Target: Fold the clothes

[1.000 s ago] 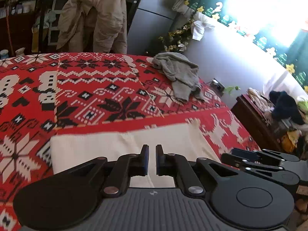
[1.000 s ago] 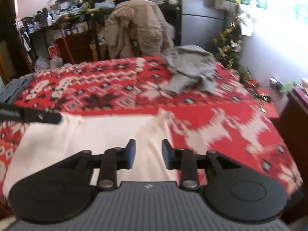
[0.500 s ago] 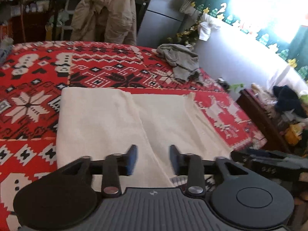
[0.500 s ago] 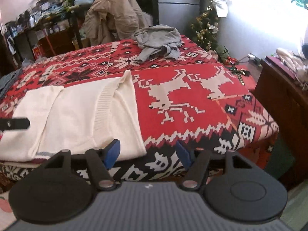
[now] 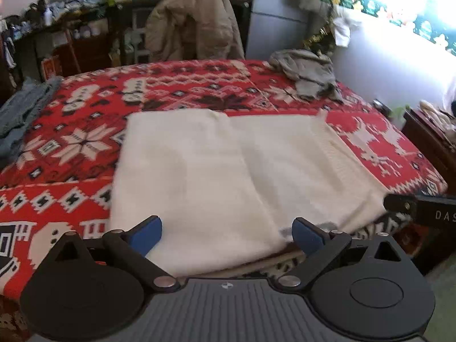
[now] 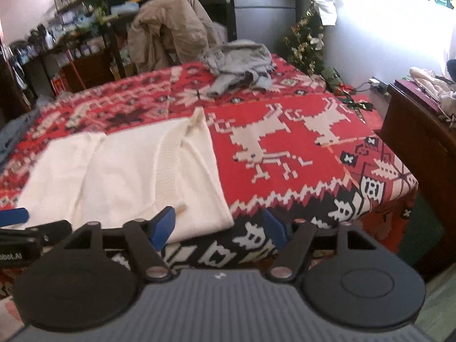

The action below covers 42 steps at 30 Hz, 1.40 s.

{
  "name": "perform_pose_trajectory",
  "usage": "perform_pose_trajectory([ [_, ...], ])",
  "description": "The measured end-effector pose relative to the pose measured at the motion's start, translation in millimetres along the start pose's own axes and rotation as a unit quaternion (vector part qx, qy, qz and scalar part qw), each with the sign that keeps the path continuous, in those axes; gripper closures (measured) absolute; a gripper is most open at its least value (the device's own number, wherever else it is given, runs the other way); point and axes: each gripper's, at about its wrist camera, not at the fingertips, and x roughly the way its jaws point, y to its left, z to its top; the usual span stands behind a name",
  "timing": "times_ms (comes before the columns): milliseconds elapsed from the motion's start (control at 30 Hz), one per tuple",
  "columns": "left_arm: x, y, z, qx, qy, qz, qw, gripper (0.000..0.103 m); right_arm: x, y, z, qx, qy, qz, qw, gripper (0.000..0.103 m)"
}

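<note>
My left gripper (image 5: 226,233) is opening, my right gripper (image 6: 218,226) closing; neither grasps the cream garment (image 5: 228,176), folded flat on the red blanket (image 5: 85,108).

Red patterned blanket (image 5: 176,91) lay open between the folded cream sweater (image 5: 216,165) and a crumpled grey garment (image 5: 307,71) at the far corner. A wooden cabinet (image 6: 421,148) hemmed the bed's right side; a coat-draped chair (image 5: 193,22) and cluttered shelves (image 6: 79,37) blocked the far end.

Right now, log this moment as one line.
task: fold clothes | sweater: flat, folded on bed | left gripper: opening, empty | right gripper: closing, empty
</note>
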Motion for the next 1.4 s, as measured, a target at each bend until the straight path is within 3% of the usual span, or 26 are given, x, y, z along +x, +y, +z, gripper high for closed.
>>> perform_pose_trajectory([
  [133,-0.1,1.8,0.1,-0.008,-0.002,-0.003,1.0000,0.004,9.2,-5.5,0.5,0.037,0.017,0.021,0.999,0.060],
  [267,0.5,0.2,0.1,-0.005,-0.002,-0.003,1.0000,0.004,19.6,-8.6,1.5,0.069,0.026,0.022,0.997,0.064],
  [300,0.6,0.2,0.2,-0.006,-0.002,-0.004,1.0000,0.003,20.6,-8.8,1.8,0.075,0.023,0.022,0.997,0.069],
  [333,0.6,0.2,0.3,-0.006,-0.002,-0.004,1.0000,0.003,21.7,-8.7,1.9,0.078,0.022,0.020,0.997,0.083],
  [367,0.1,0.2,0.0,-0.007,-0.003,-0.005,1.0000,0.003,22.5,-8.3,2.1,0.079,0.021,0.011,0.997,0.089],
  [433,-0.9,1.8,0.4,-0.014,-0.003,-0.010,0.9998,0.003,21.4,-6.9,3.5,0.077,0.016,0.007,0.997,0.095],
  [833,-8.6,16.6,5.8,-0.069,-0.006,-0.041,0.9967,0.004,-27.3,29.5,41.0,0.016,-0.046,0.080,0.996,0.096],
  [1100,-27.2,34.2,15.5,-0.097,-0.037,-0.039,0.9938,0.005,-42.6,47.7,52.3,0.006,-0.061,0.100,0.993,0.096],
  [1233,-42.2,62.8,25.7,-0.106,-0.074,-0.003,0.9917,0.005,-54.5,60.3,58.6,-0.011,-0.071,0.118,0.990,0.096],
  [1400,-54.1,121.3,28.5,-0.180,-0.082,0.010,0.9801,0.005,-73.1,99.2,65.8,-0.069,-0.091,0.171,0.979,0.096],
])
